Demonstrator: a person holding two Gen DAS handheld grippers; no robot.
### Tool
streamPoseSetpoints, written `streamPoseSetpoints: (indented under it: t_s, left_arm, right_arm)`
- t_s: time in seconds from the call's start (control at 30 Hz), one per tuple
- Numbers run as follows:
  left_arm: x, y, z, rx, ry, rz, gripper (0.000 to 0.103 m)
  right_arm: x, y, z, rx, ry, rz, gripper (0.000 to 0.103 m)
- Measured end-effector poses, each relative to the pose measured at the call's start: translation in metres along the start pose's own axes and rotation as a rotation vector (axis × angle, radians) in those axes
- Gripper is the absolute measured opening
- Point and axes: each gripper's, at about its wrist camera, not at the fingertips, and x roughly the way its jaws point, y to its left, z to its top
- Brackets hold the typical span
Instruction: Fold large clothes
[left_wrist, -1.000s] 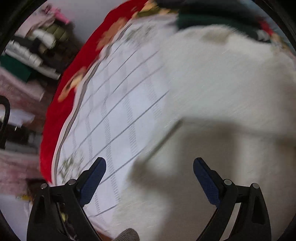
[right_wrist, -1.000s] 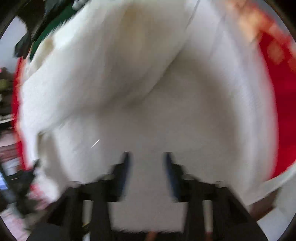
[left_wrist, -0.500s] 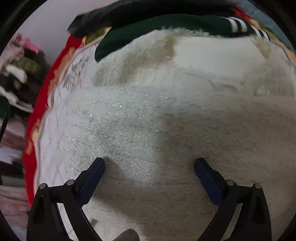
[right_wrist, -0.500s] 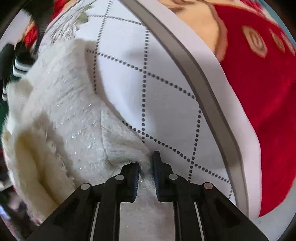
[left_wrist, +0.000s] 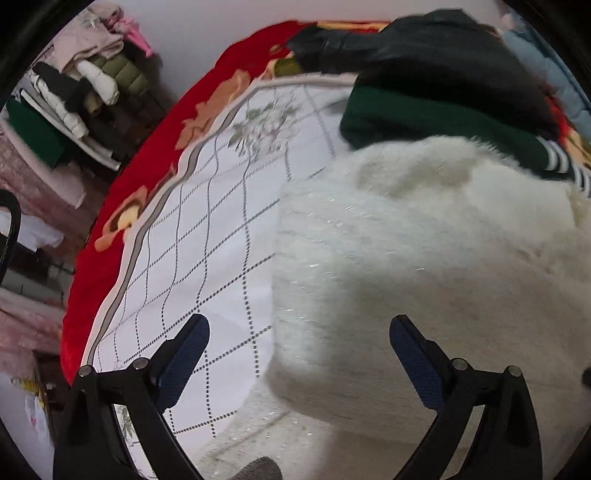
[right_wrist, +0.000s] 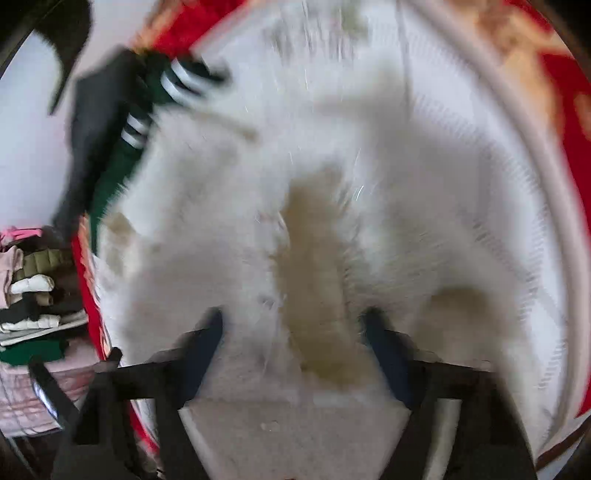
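A white fuzzy garment (left_wrist: 424, 258) lies folded on the bed, its straight left edge running down the middle of the left wrist view. My left gripper (left_wrist: 299, 354) hangs open over that edge, one finger over the sheet and the other over the garment, with nothing gripped. In the blurred right wrist view my right gripper (right_wrist: 291, 339) is above the same white garment (right_wrist: 258, 221). Its jaws are opening and stand apart, with fabric lying below and between them but not pinched.
The bed has a white sheet with a dotted diamond grid (left_wrist: 207, 240) over a red flowered blanket (left_wrist: 107, 251). A dark green garment with white stripes (left_wrist: 424, 118) and a black one (left_wrist: 443, 55) lie at the far side. A stack of folded clothes (left_wrist: 74, 92) stands off the bed, left.
My right gripper, shut on the garment's edge half a second ago, has let go and swung over the garment. My left gripper has shifted from over the garment to its left edge.
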Motion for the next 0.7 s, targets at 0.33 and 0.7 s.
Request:
streamPoseSetpoints:
  t_s: [0.33, 0.7]
  left_arm:
    - [0.0, 0.019, 0.012, -0.056, -0.02, -0.011, 0.101]
    - [0.035, 0.015, 0.011, 0.003, 0.036, 0.01, 0.103]
  right_arm:
    - [-0.068, 0.049, -0.01, -0.204, -0.339, -0.097, 0.019]
    - [-0.062, 0.027, 0.015, -0.065, -0.284, -0.359, 0.047]
